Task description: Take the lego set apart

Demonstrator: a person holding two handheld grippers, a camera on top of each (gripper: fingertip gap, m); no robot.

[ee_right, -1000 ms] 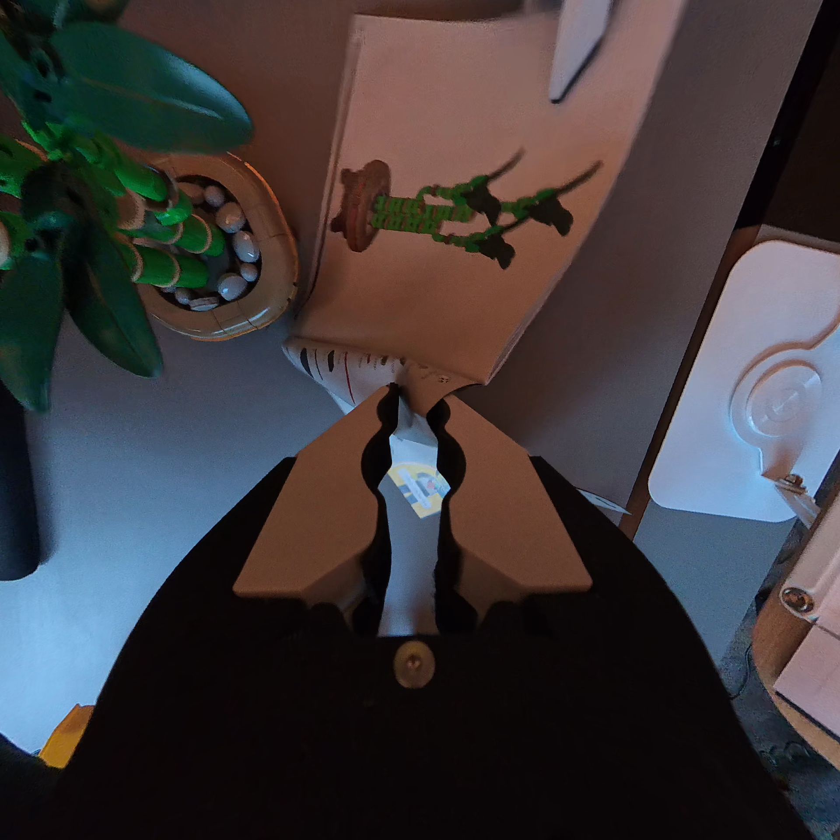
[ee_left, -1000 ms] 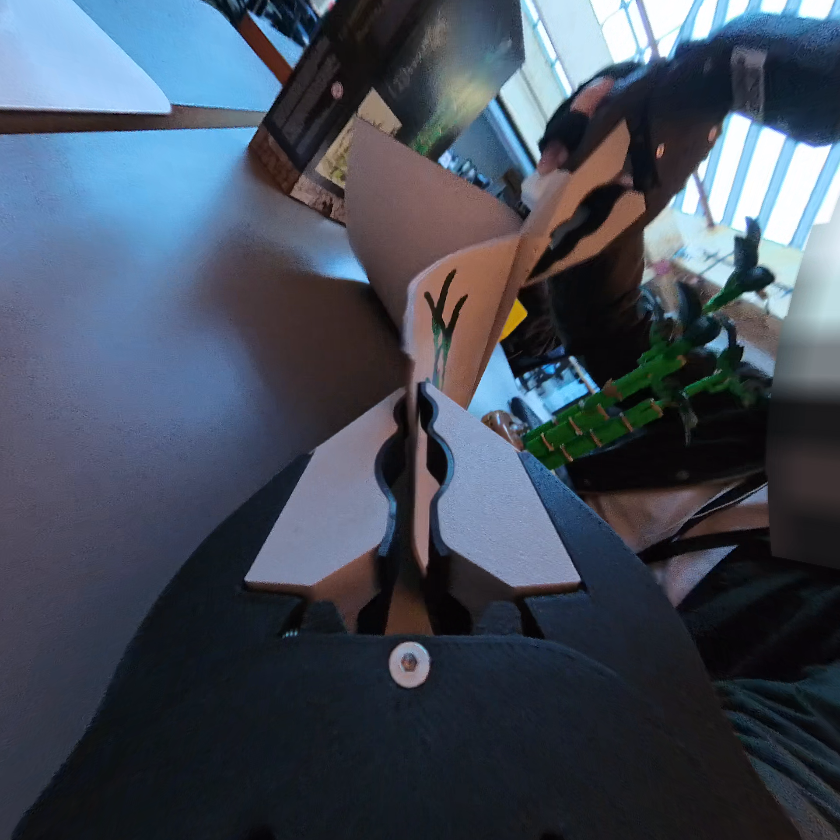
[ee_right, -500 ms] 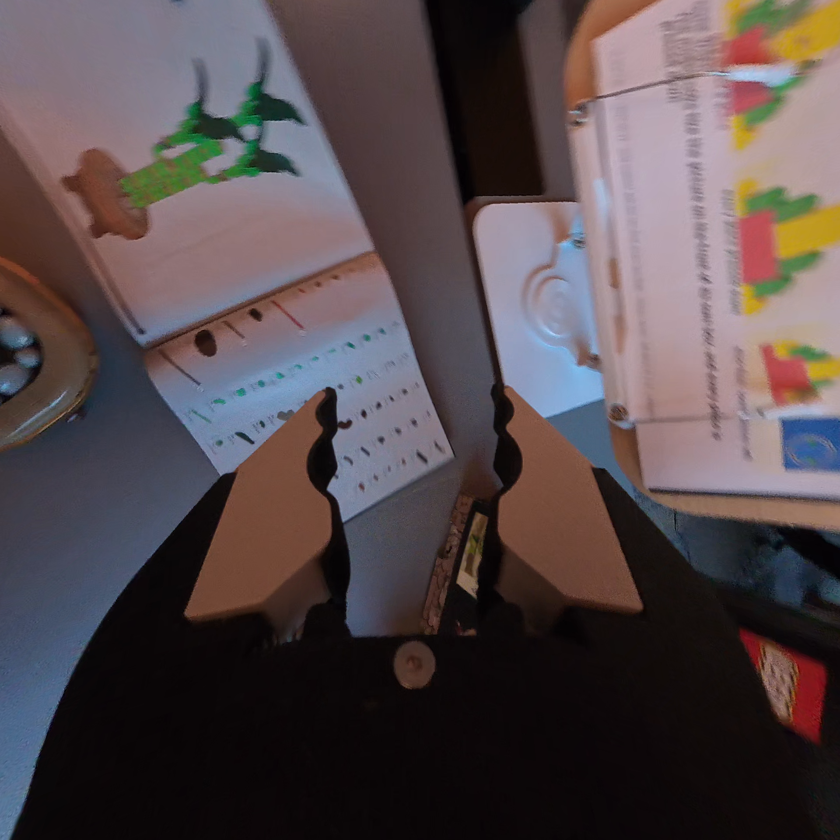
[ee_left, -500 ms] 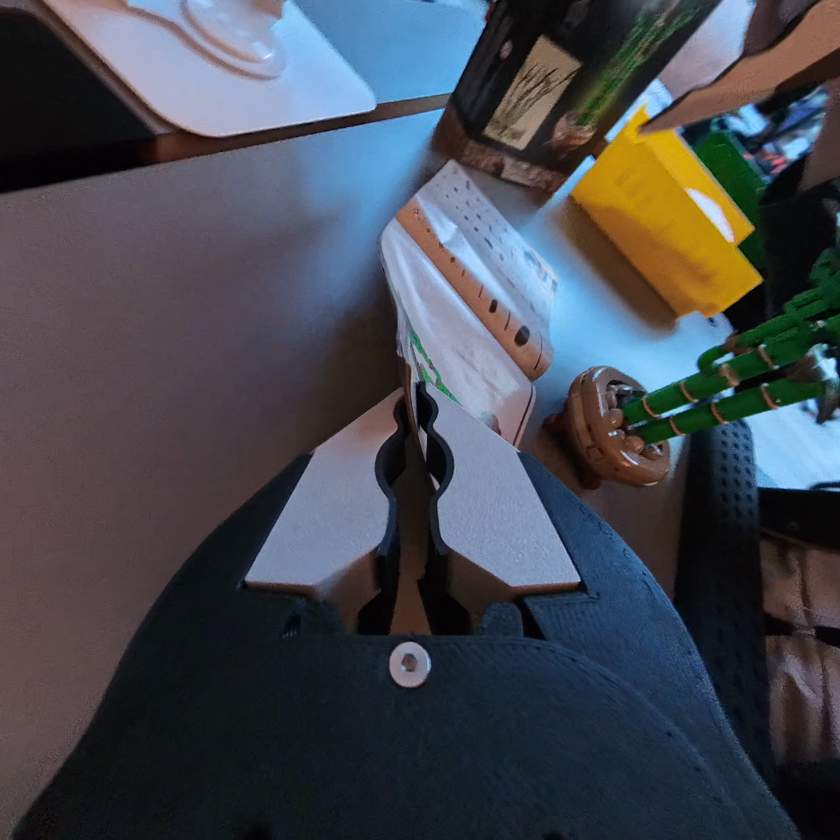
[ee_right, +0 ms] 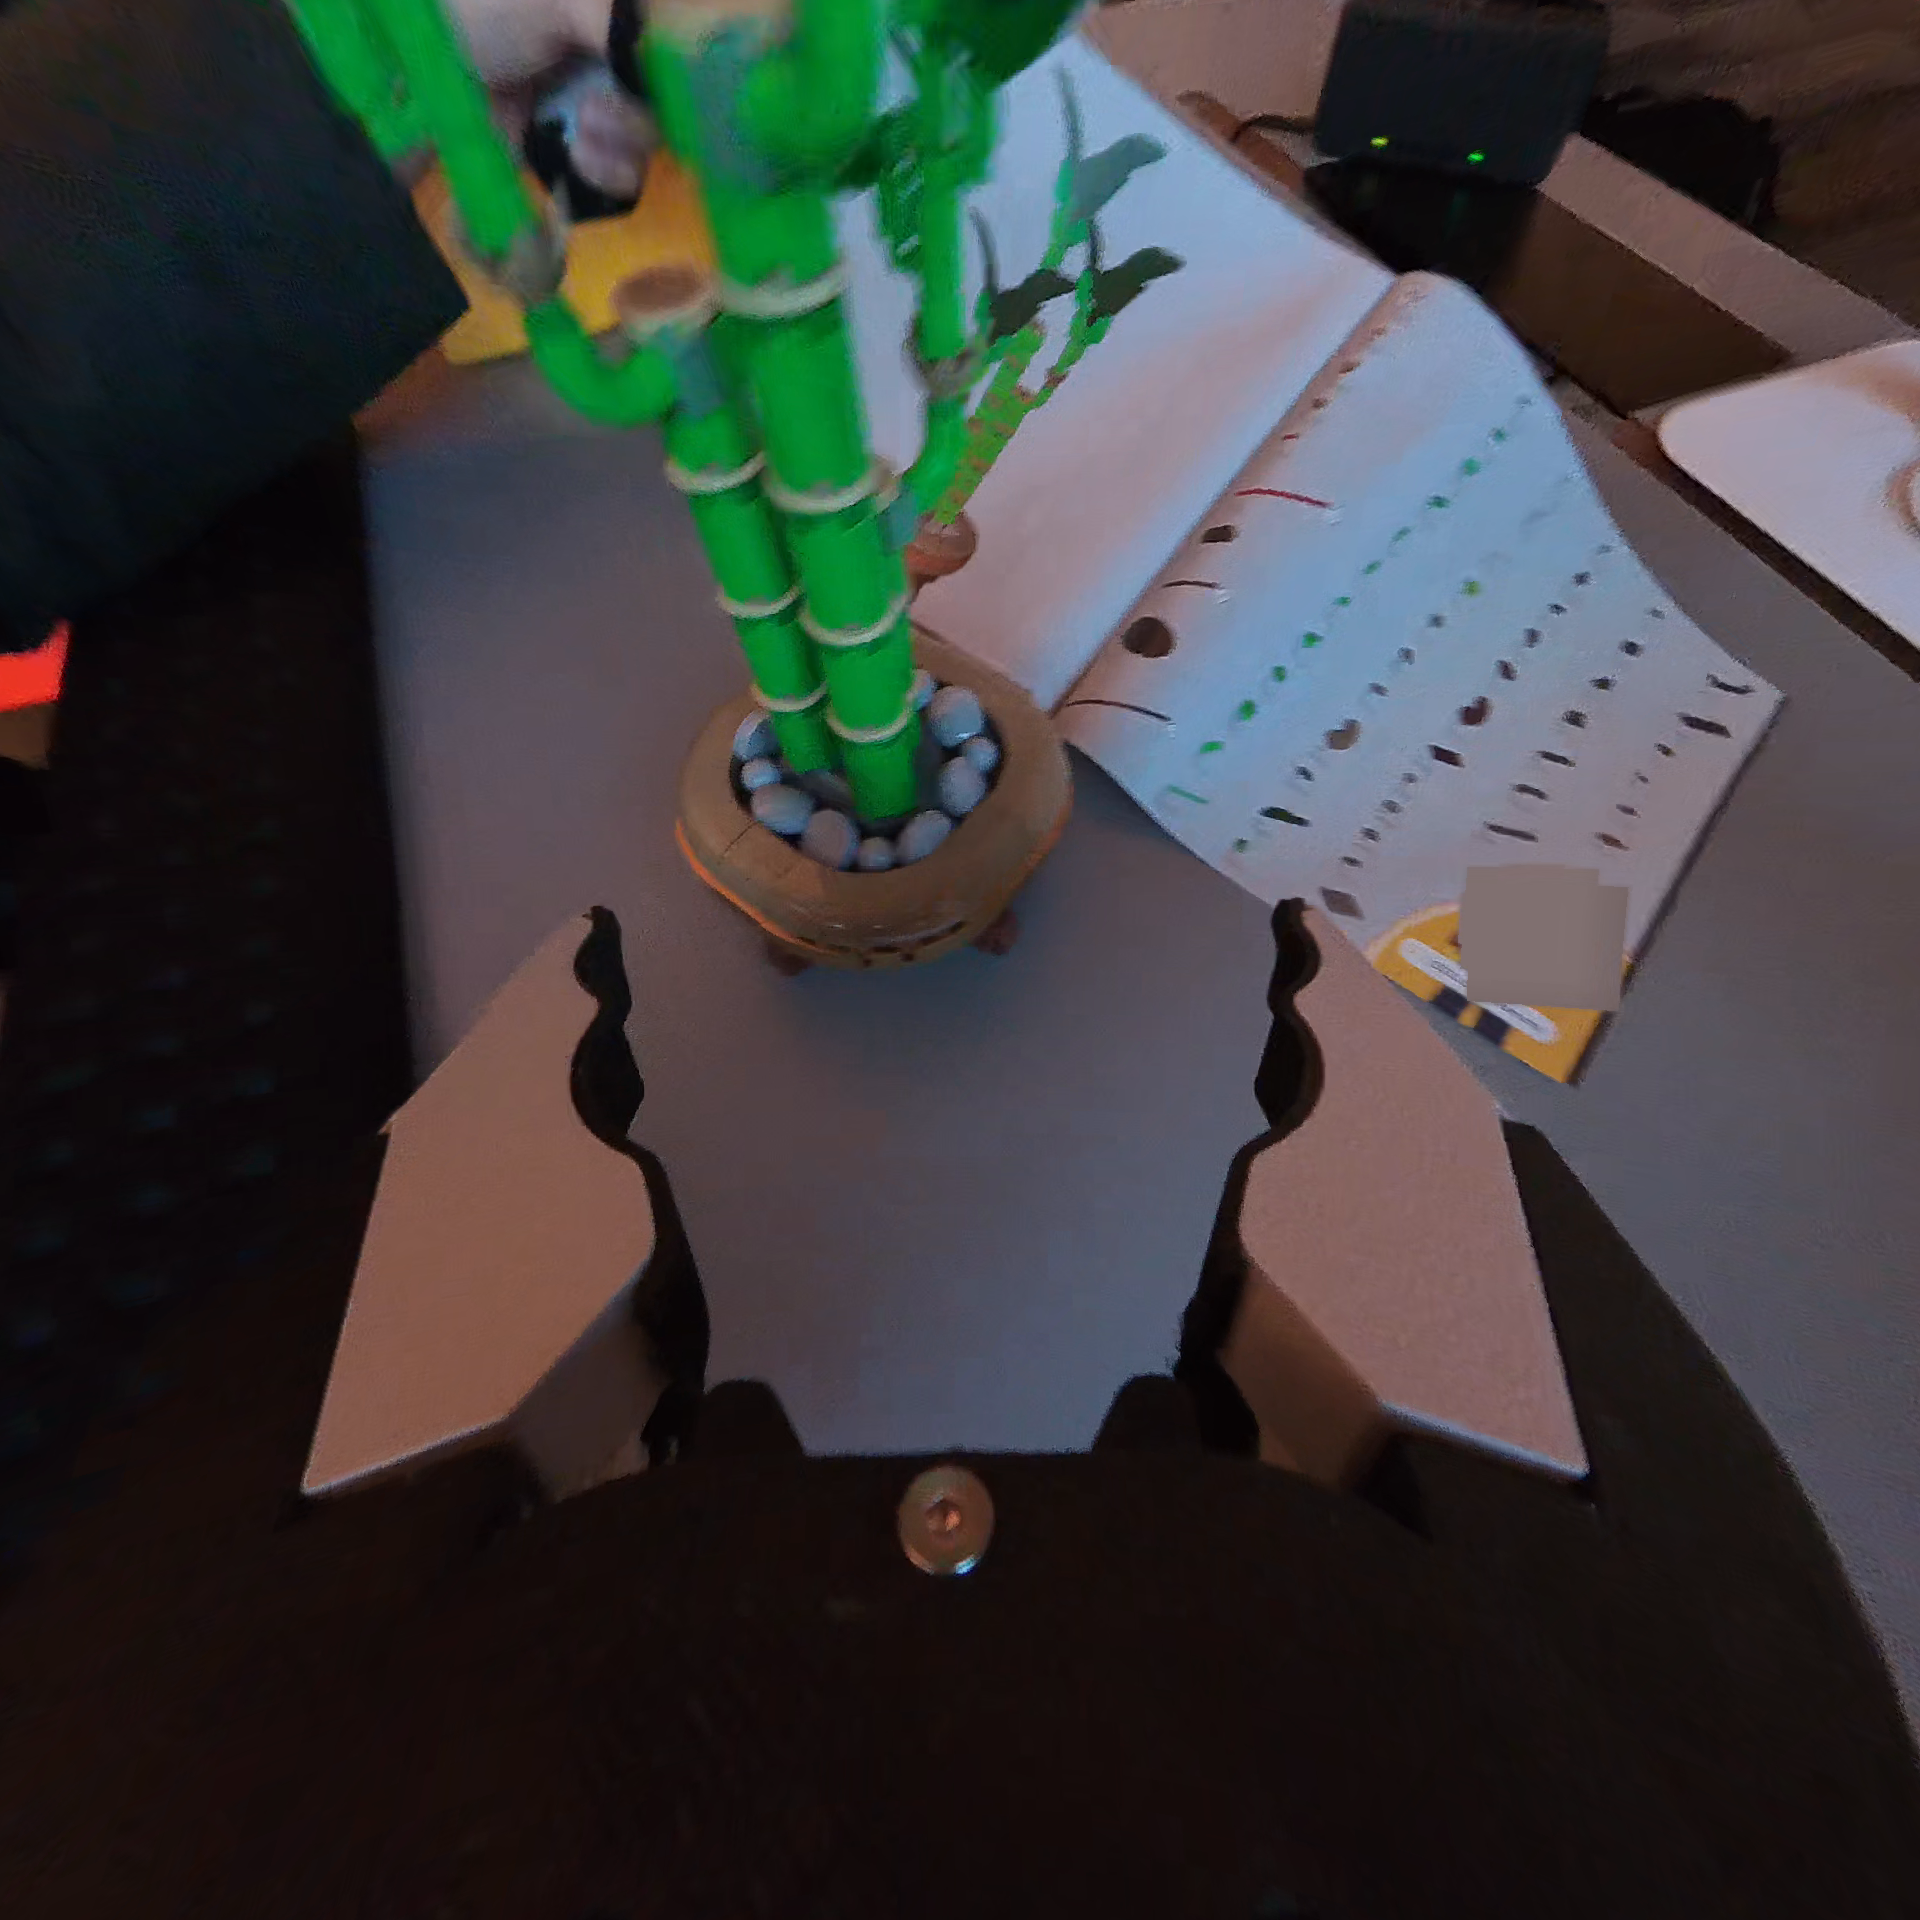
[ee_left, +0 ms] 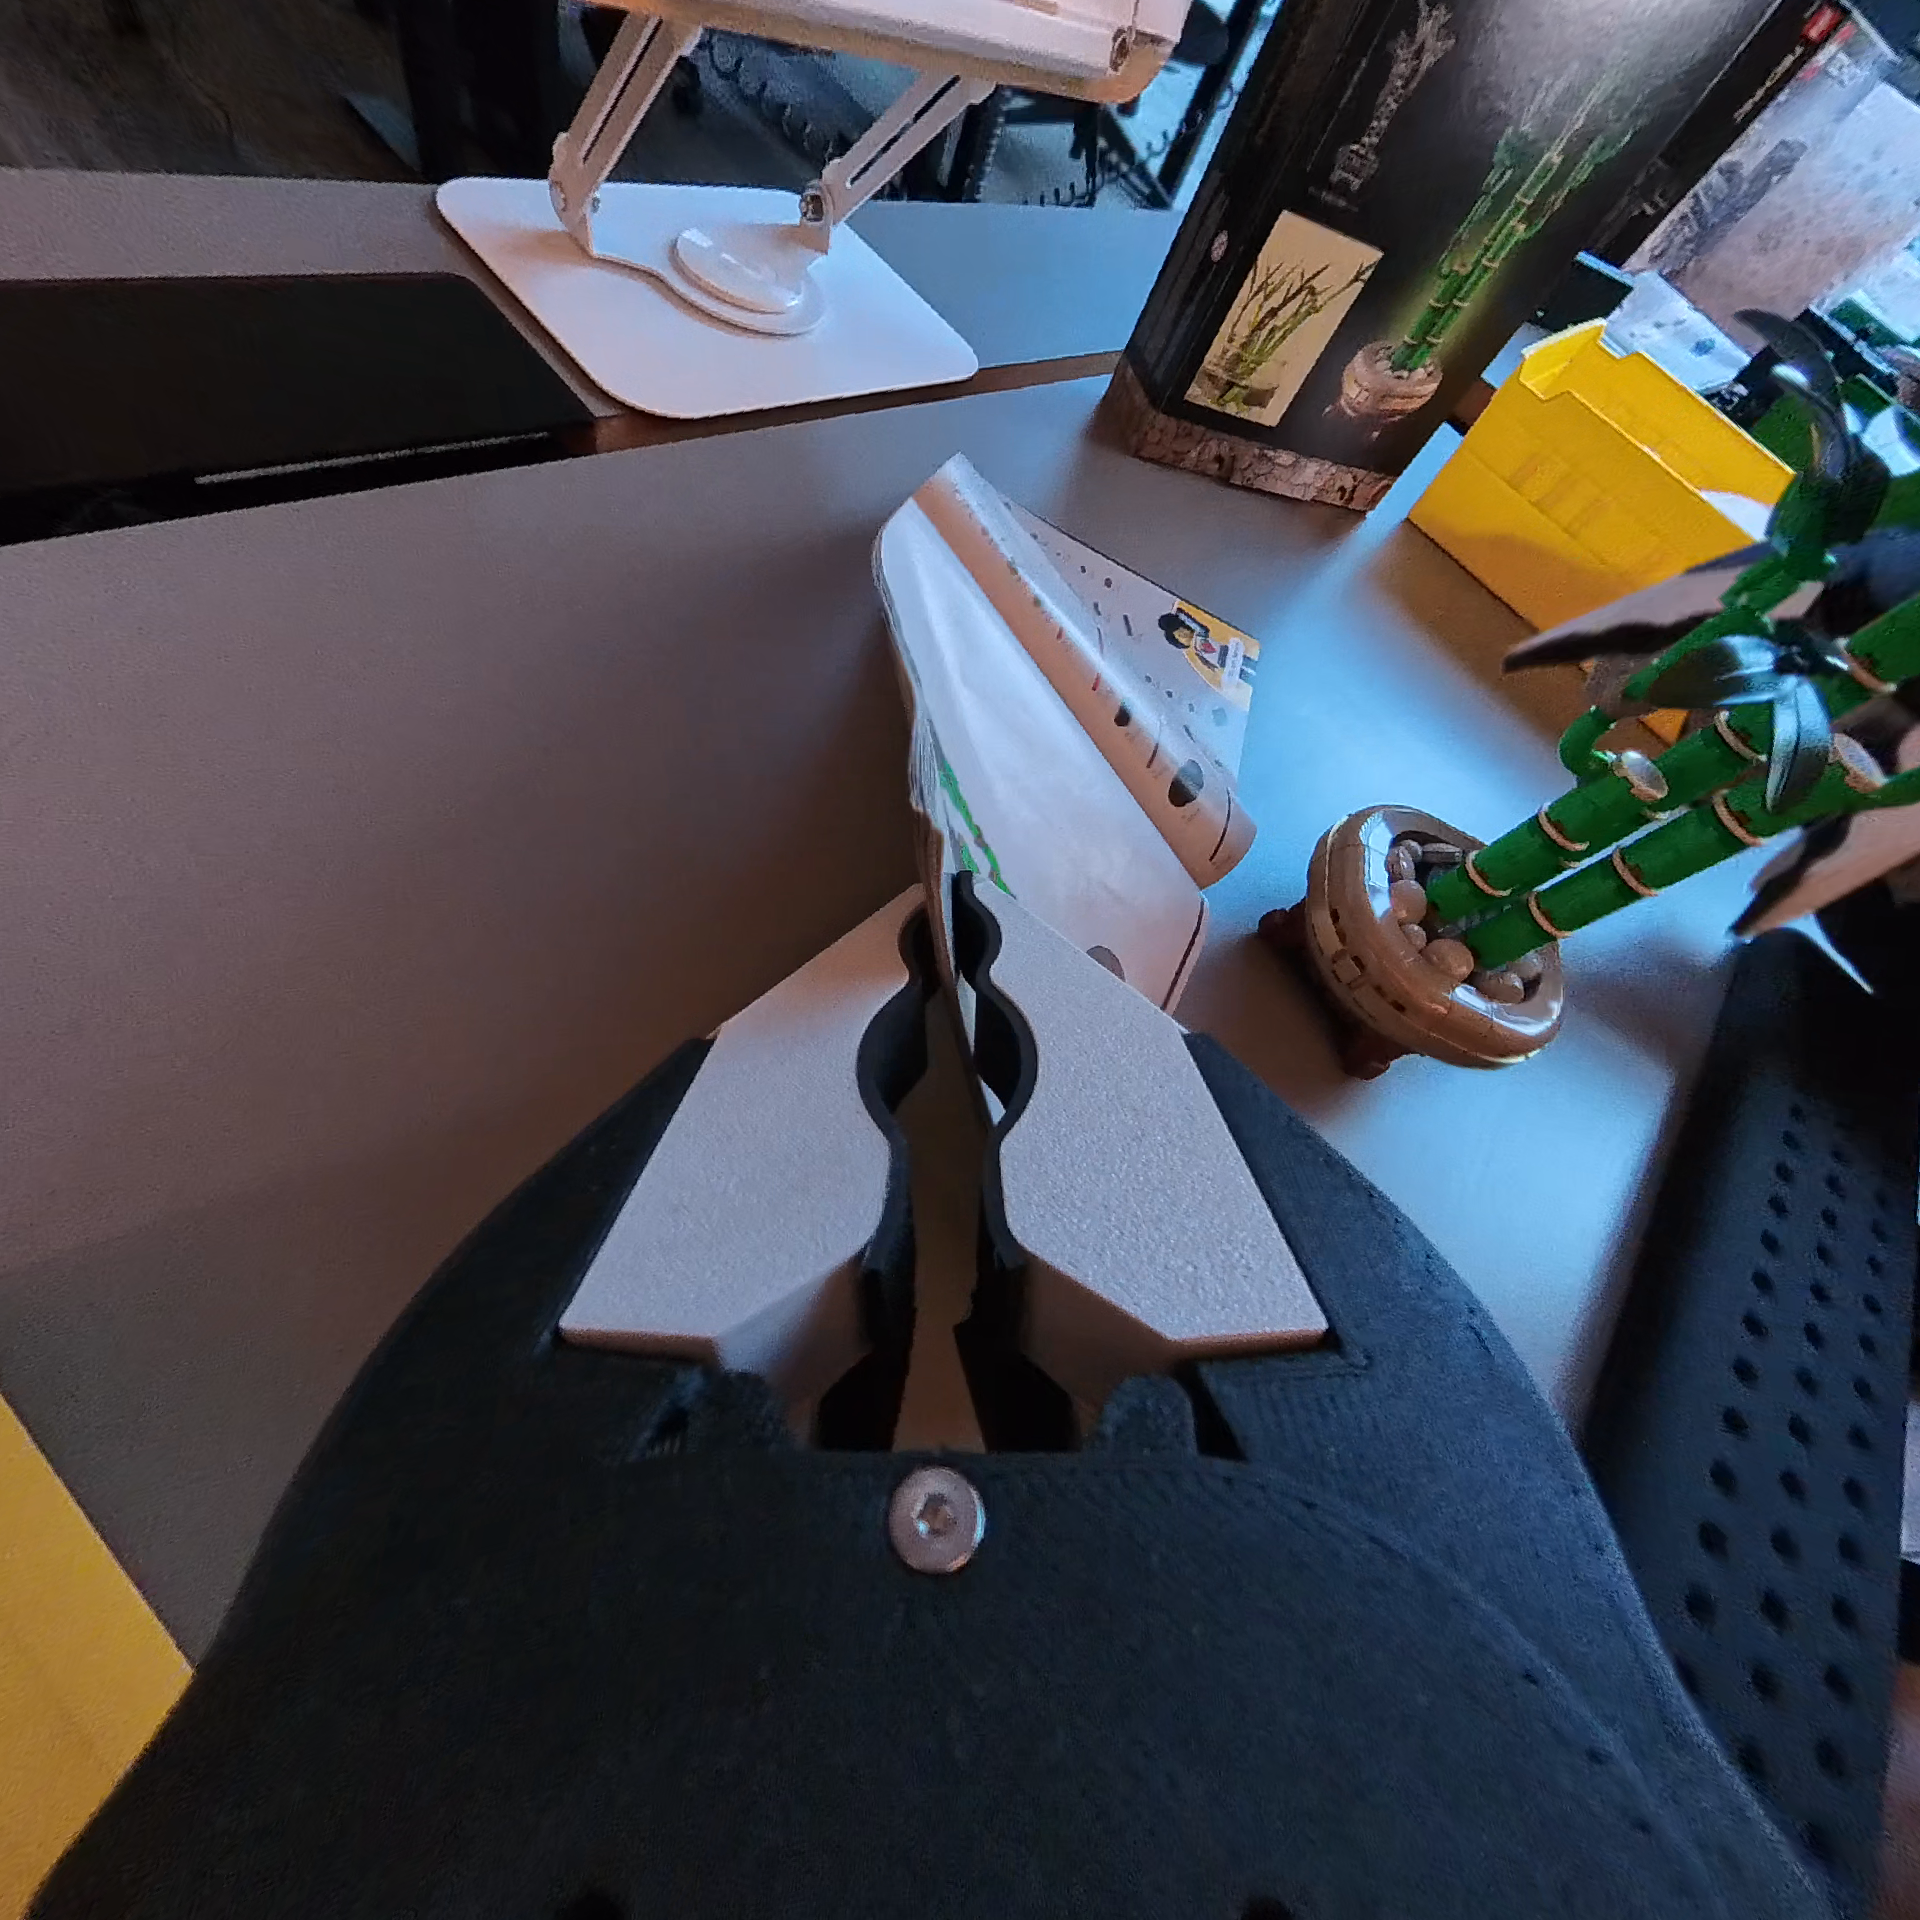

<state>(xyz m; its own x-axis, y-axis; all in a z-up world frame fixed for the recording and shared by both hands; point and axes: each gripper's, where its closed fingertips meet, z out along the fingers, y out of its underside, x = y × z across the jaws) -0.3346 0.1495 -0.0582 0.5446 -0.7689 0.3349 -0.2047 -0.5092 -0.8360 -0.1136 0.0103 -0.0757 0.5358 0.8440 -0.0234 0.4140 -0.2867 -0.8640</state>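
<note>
The left gripper (ee_left: 948,896) pinches the edge of the instruction booklet (ee_left: 1049,769), which lies just beside the lego bamboo plant (ee_right: 831,665) on the grey table (ee_left: 416,727), while the right gripper (ee_right: 940,920) gapes empty before that plant's pot.

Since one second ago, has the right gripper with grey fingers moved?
Yes. The right gripper let go of the white instruction booklet, opened, and swung left to face the tan lego pot.

Office: desk (ee_left: 416,727), laptop stand (ee_left: 717,312).
</note>
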